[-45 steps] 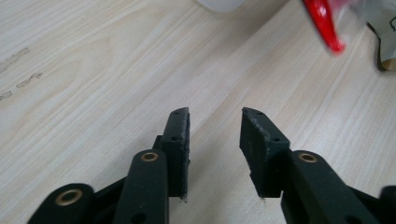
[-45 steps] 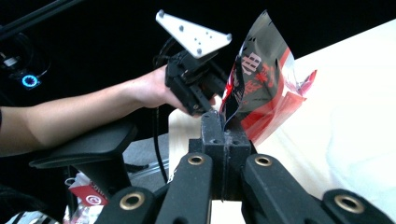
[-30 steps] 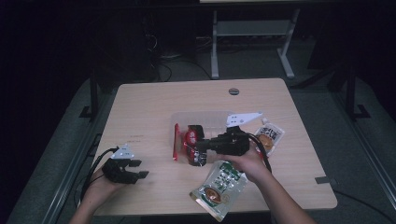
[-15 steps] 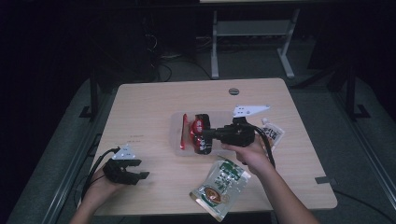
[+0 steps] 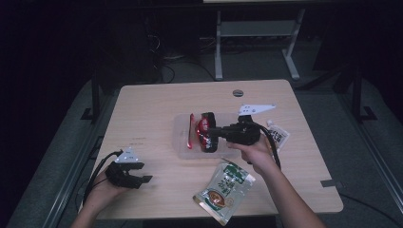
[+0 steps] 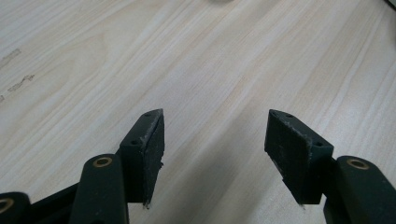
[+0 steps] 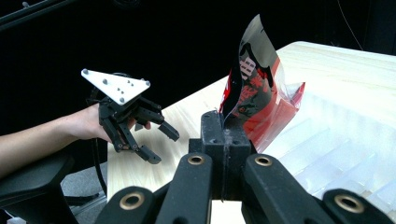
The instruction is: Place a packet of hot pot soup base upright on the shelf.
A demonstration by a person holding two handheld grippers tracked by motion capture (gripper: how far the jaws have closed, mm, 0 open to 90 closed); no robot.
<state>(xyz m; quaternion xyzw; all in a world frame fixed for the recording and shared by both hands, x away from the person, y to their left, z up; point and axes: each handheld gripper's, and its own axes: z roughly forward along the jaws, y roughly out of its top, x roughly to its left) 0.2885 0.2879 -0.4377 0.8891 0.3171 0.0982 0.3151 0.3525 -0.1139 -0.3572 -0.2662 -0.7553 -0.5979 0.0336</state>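
My right gripper points left over the middle of the table and is shut on the edge of a red and black foil packet. In the right gripper view the packet stands upright from the closed jaws of that gripper, above a clear plastic tray. My left gripper rests low near the front left edge, held in a hand. Its jaws have just been opening and now stand open over bare wood with nothing between them. It also appears in the right gripper view, open.
The clear tray lies at the table's centre. A green snack packet lies flat near the front edge, by the right forearm. A white packet lies right of the right hand. A round cable hole sits near the far edge.
The right gripper and its red and black packet have shifted a little toward the far side, over the tray. The left hand has stayed in place.
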